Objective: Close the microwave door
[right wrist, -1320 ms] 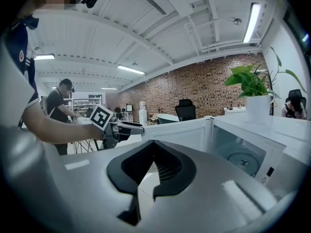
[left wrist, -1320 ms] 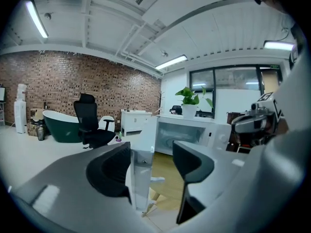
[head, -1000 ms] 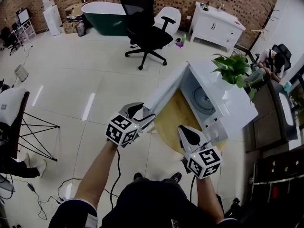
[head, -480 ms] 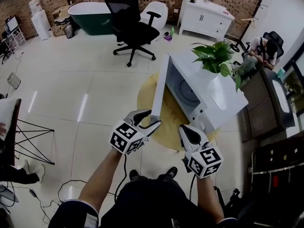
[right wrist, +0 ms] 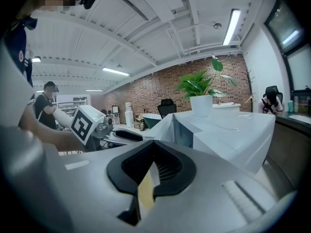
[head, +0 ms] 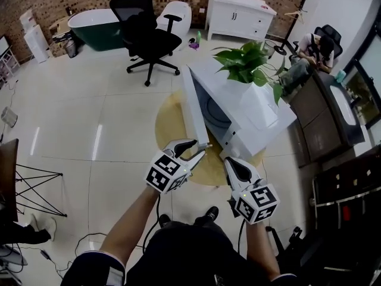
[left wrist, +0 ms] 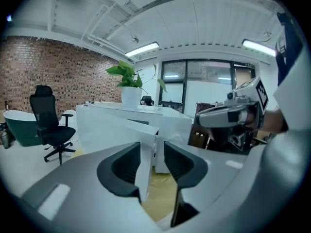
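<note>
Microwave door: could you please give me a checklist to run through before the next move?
1. Edge of microwave door between left gripper jaws: ok; they have just been closing, one pad apart from it.
2. Door shut: not ok, ajar.
3. Opening of microwave unobstructed: ok.
4. Nothing in right gripper: ok, jaws shut.
5. Same gripper clear of door's swing: cannot tell, close to the near corner.
6. Upright plant: ok.

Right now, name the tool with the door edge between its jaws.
The left tool: its jaws have just been closing around the microwave door edge; the right tool is shut, empty.
</note>
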The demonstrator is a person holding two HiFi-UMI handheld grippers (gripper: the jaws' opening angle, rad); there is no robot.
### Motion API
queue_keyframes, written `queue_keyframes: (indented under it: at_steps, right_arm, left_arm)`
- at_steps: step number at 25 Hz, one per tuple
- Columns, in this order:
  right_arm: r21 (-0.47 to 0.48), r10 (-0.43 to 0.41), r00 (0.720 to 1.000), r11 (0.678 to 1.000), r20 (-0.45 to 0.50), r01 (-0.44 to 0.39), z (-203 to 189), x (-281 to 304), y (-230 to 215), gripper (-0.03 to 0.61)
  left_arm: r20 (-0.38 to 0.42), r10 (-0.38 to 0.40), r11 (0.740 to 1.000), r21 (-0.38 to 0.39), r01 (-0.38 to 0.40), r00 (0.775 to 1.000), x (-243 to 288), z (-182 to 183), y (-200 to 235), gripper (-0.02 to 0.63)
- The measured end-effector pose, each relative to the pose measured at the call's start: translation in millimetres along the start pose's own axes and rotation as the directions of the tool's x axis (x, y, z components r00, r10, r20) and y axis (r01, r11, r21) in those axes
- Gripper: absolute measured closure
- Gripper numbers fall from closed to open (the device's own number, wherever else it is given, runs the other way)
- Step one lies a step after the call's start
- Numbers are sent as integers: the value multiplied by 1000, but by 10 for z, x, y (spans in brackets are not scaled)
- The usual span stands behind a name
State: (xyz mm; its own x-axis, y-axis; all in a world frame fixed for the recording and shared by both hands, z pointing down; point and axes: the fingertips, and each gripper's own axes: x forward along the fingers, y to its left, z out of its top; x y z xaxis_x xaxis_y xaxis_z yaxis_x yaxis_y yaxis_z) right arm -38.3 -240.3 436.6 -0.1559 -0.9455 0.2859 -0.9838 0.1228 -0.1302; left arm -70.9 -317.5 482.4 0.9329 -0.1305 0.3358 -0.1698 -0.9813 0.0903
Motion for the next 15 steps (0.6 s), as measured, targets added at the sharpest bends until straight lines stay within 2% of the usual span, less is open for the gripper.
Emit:
queue_keyframes:
  at_steps: [7,15]
  right_arm:
    - [23,-55,998,998,16,55,-26,-238,-188,577]
    - [48,-125,992,991,16,124,-96,-530,-432,577]
  left_arm:
    - [-7,15,1000,18,-15,1000,291,103,-61,516]
    - [-8,12,999,32,-11,1000,567,204,-151,525]
